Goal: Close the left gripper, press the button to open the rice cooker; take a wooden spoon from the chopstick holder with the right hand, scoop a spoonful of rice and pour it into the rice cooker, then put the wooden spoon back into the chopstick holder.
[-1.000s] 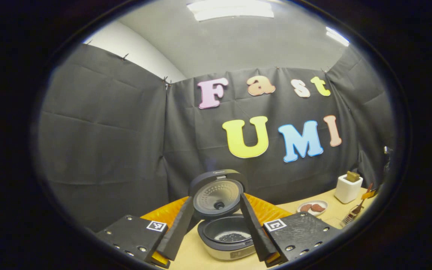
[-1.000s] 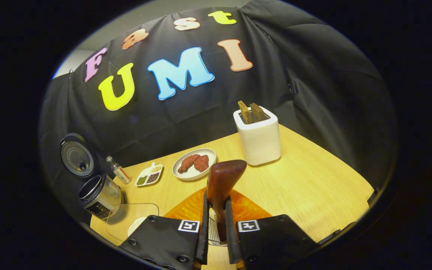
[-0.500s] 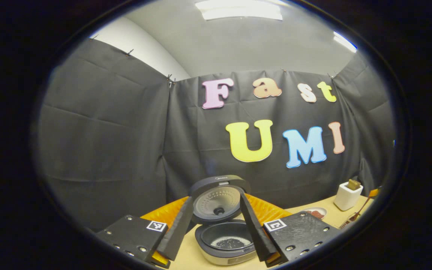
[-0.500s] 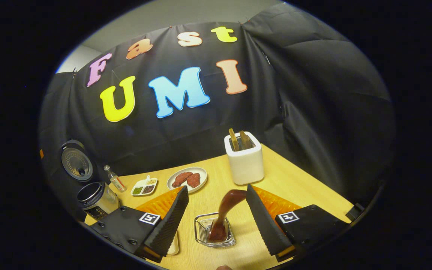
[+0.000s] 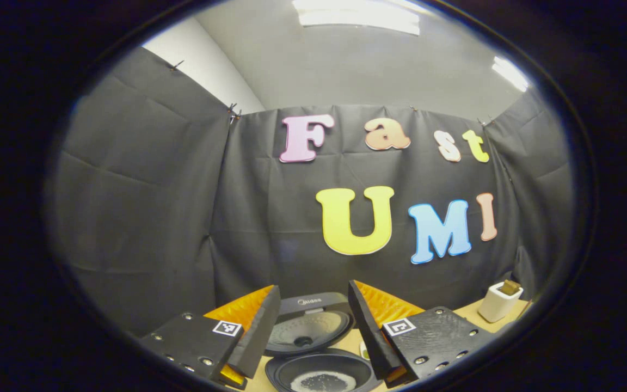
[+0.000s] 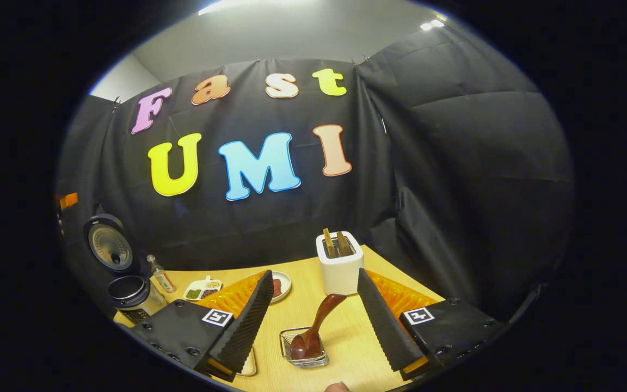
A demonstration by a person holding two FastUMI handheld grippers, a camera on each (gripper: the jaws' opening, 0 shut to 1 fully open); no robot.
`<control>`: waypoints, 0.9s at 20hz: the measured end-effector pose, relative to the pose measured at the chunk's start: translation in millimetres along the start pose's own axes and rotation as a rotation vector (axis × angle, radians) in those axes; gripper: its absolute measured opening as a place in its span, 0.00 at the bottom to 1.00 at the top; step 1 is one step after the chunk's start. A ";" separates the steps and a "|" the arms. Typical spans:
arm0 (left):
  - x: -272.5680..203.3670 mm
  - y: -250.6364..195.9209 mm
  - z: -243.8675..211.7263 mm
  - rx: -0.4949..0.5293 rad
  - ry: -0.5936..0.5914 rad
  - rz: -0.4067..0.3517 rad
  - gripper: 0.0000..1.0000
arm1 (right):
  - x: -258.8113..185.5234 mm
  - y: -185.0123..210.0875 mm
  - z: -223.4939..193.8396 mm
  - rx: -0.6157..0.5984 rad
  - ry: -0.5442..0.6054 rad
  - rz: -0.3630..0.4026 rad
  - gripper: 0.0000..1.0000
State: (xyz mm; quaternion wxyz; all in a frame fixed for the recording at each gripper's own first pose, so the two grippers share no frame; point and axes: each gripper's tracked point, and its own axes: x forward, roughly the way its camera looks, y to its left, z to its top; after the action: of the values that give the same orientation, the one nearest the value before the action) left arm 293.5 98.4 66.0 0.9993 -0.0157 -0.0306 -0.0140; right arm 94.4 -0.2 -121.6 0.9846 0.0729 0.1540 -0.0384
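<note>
The wooden spoon [image 6: 321,318] leans in the wire chopstick holder [image 6: 303,356] on the table, bowl end down. My right gripper [image 6: 315,274] hangs open above and behind it, its fingers wide apart and touching nothing. In the right gripper view the rice cooker [image 6: 128,294] stands at the far left with its lid [image 6: 108,247] up. My left gripper [image 5: 313,287] is open just above the open rice cooker [image 5: 319,375], whose pot holds a little pale rice; the raised lid [image 5: 308,329] shows between the fingers.
A white toaster [image 6: 339,264] stands behind the holder. A plate of meat [image 6: 282,283], a divided dish [image 6: 202,290] and a small bottle [image 6: 158,272] line the back of the wooden table [image 6: 346,348]. A pale dish [image 6: 249,363] peeks from under my right gripper's finger.
My right gripper opened, let go of the wooden spoon and drew back and up; the spoon now stands in the holder. My left gripper rose, so the cooker sits lower in its view.
</note>
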 end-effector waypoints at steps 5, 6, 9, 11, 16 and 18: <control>62.4 -1.4 -9.4 -0.004 0.021 -0.051 0.78 | -8.5 10.0 -15.9 -0.001 0.026 -0.030 0.98; 74.5 -0.1 -15.0 -0.003 0.028 -0.050 0.79 | -9.8 12.0 -17.2 -0.004 0.028 -0.034 0.98; 111.2 9.0 -37.8 0.024 0.063 -0.020 0.80 | -12.7 16.9 -21.5 -0.034 0.041 -0.038 0.98; 128.5 14.5 -55.2 0.046 0.095 -0.006 0.77 | -15.4 16.8 -20.5 -0.063 0.038 -0.047 0.98; 142.9 23.4 -94.4 0.009 0.176 0.019 0.78 | -15.3 20.6 -20.9 -0.094 0.052 -0.040 0.98; 141.0 20.8 -93.5 -0.013 0.176 0.018 0.79 | -14.6 23.5 -18.4 -0.101 0.050 -0.028 0.98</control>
State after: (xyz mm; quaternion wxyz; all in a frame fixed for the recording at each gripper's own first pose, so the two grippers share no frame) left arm 440.4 112.4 -19.2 0.9981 -0.0211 0.0576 -0.0063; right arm 77.4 26.6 -131.3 0.9822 0.0221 0.1814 -0.0425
